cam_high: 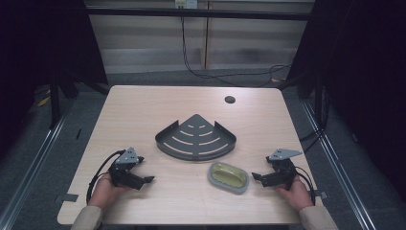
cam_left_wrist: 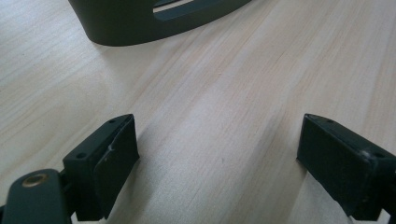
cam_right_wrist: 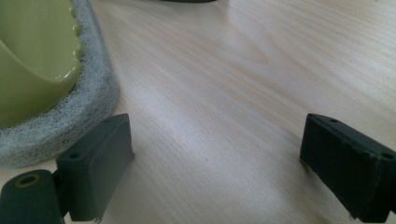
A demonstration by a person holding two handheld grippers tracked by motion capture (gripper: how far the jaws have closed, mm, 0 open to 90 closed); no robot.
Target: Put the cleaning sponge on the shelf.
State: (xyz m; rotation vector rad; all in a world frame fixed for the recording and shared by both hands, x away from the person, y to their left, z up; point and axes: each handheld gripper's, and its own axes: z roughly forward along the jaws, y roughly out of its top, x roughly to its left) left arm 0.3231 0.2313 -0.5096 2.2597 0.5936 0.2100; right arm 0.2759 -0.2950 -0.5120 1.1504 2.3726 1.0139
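Dark grey fan-shaped metal corner shelf [cam_high: 196, 138] points its apex away from the person; both the left gripper [cam_high: 147, 180] and right gripper [cam_high: 256, 177] rest spread wide, empty.

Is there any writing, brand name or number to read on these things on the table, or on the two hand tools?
None can be read. The dark corner shelf, the yellow-green scrubber with its grey pad, the wooden table, the left gripper and the right gripper all look plain, with no label showing.
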